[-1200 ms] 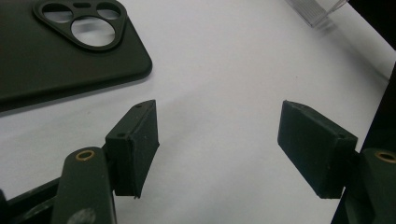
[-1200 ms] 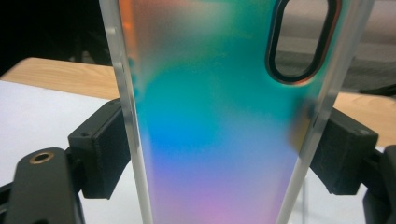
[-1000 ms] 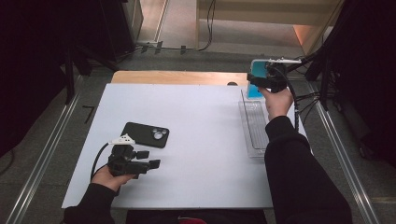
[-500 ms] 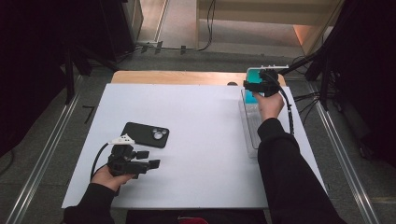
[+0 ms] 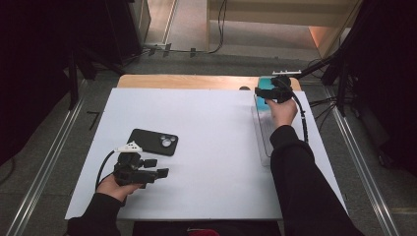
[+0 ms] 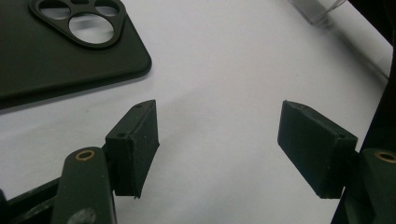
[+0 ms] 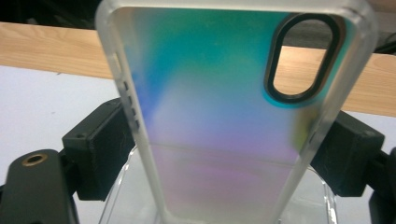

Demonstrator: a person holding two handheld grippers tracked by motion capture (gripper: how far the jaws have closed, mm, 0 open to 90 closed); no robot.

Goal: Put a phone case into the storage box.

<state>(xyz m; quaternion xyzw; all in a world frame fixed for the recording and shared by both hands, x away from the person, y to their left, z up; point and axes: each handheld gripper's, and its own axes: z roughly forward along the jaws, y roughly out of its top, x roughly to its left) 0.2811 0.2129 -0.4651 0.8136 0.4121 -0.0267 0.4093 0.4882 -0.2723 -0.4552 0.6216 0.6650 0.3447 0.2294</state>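
I am holding the iridescent phone case (image 7: 224, 107) in my right gripper (image 5: 269, 93), at the upper right of the high view, above the far end of the clear tray (image 5: 261, 135). In the right gripper view the pads (image 7: 100, 149) are sitting against its two long frosted edges; the jaws have just been easing a little wider, and I am judging the grip light but still on. The case is looking thin, light, slightly flexible and slick, so I am taking it across the side rims, below the camera cut-out. My left gripper (image 5: 147, 173) is resting at the lower left, jaws apart and empty, just beside the black phone case (image 5: 152, 141) on the white table (image 5: 211, 147).
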